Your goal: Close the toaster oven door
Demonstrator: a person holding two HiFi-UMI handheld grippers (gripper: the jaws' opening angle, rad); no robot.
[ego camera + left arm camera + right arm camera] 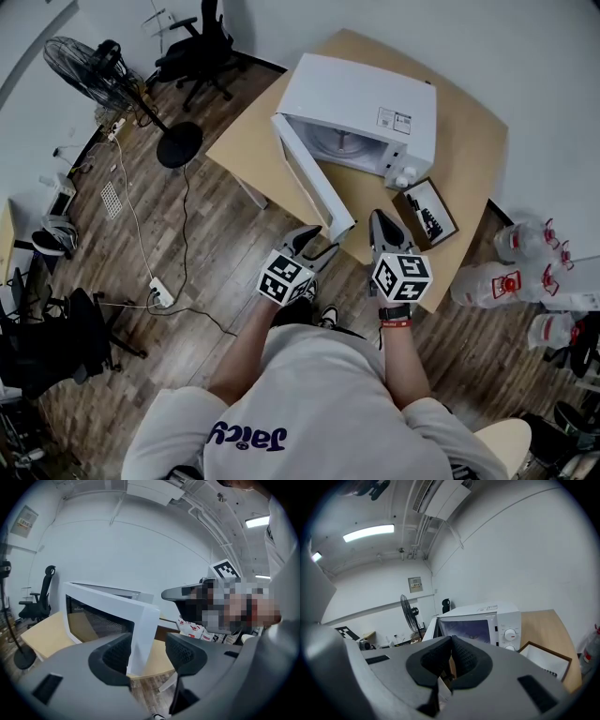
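Both ribbed black pads [115, 656] of the left gripper [321, 242] stand wide apart. The thin free edge of the door [314, 183] is between them, and neither pad presses on it. The right gripper [382, 225], grey and matte, has its pads closed together on nothing. The boxy white oven [375, 112] sits mid-table [469, 141] on smooth tan wood. Its flat door is swung out toward the near edge. A brown-framed tray [427, 214] lies beside the oven.

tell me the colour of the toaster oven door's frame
White door frame; clearest in the left gripper view.
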